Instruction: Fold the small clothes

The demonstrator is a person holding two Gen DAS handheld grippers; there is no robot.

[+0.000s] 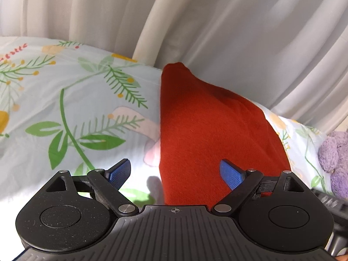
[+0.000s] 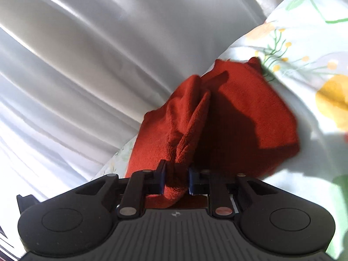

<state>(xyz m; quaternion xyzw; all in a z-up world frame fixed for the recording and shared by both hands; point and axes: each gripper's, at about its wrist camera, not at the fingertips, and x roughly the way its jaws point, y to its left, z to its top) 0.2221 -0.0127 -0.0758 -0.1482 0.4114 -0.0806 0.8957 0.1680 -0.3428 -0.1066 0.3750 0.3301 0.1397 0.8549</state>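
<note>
A small rust-red knitted garment (image 1: pixel 208 130) lies on a floral bedsheet (image 1: pixel 65 108). In the left wrist view my left gripper (image 1: pixel 176 174) hovers over the garment's near end with its blue pads (image 1: pixel 230 174) spread wide and nothing pressed between them. In the right wrist view my right gripper (image 2: pixel 175 179) is shut on a bunched fold of the same red garment (image 2: pixel 250 113), and the cloth rises from the pads in a ridge. The rest of the garment lies on the sheet beyond, partly in shadow.
White pleated curtains (image 1: pixel 239 32) hang close behind the bed along its far edge. A purple plush toy (image 1: pixel 335 158) sits on the sheet at the right of the left wrist view. The floral bedsheet (image 2: pixel 315 65) extends to the right in the right wrist view.
</note>
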